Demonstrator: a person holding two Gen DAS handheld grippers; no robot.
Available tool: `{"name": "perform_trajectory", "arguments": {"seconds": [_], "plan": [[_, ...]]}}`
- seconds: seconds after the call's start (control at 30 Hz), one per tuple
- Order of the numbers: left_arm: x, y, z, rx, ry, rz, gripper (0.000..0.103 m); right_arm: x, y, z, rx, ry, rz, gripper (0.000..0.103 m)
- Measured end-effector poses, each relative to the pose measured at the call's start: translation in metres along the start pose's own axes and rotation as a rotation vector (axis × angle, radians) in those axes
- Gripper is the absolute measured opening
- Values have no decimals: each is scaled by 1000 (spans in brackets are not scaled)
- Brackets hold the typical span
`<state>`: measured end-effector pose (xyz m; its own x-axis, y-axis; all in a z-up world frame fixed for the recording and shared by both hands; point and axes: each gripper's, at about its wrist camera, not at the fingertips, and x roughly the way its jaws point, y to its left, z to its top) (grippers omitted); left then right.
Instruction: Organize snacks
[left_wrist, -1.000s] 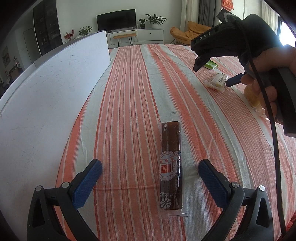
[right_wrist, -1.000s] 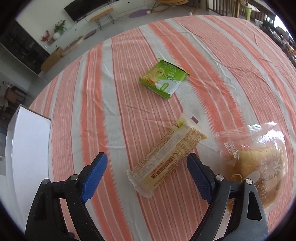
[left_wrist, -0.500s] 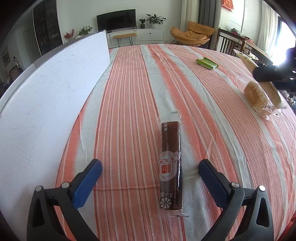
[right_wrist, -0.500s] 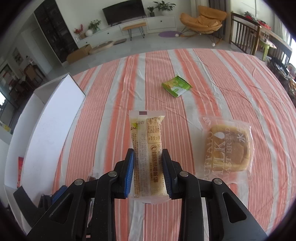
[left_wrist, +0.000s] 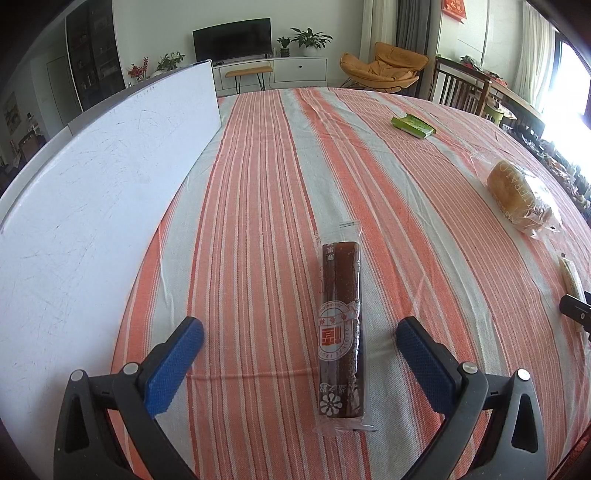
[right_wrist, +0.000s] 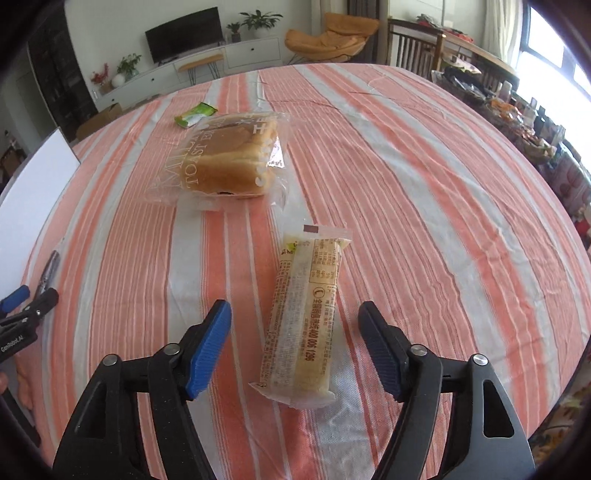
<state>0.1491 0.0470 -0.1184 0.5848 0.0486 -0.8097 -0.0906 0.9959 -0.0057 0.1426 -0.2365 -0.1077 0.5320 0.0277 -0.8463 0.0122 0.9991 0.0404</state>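
A long brown snack bar (left_wrist: 340, 325) in clear wrap lies on the striped cloth between the fingers of my open left gripper (left_wrist: 299, 350), untouched. My right gripper (right_wrist: 295, 332) is open around a pale yellow snack packet (right_wrist: 304, 325) that lies flat on the cloth. A wrapped toast loaf (right_wrist: 229, 162) lies beyond it, also in the left wrist view (left_wrist: 521, 199). A green snack packet (left_wrist: 413, 125) lies far off, also in the right wrist view (right_wrist: 195, 114). The yellow packet's end (left_wrist: 570, 277) shows at the left view's right edge.
A white board or box wall (left_wrist: 85, 192) stands along the left side of the table. The left gripper's tips (right_wrist: 29, 302) show at the right view's left edge. Chairs and a cluttered side table stand beyond the table's right edge (right_wrist: 546, 406).
My right gripper carried the yellow packet nearer to the front, set it on the cloth and opened. The left gripper and the brown bar have not moved.
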Motion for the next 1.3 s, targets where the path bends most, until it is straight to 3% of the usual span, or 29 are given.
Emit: {"name": "perform_trajectory", "arguments": {"seconds": [0.07, 0.17, 0.3, 1.3], "plan": [[0, 0, 0, 0, 0, 0, 103, 1, 9, -2, -28, -9, -43, 88], [0, 0, 0, 0, 0, 0, 103, 4, 8, -1, 9, -18, -38, 96], [0, 0, 0, 0, 0, 0, 103, 9, 5, -2, 19, -38, -47, 99], [0, 0, 0, 0, 0, 1, 103, 10, 0, -7, 45, -84, -63, 100]]}}
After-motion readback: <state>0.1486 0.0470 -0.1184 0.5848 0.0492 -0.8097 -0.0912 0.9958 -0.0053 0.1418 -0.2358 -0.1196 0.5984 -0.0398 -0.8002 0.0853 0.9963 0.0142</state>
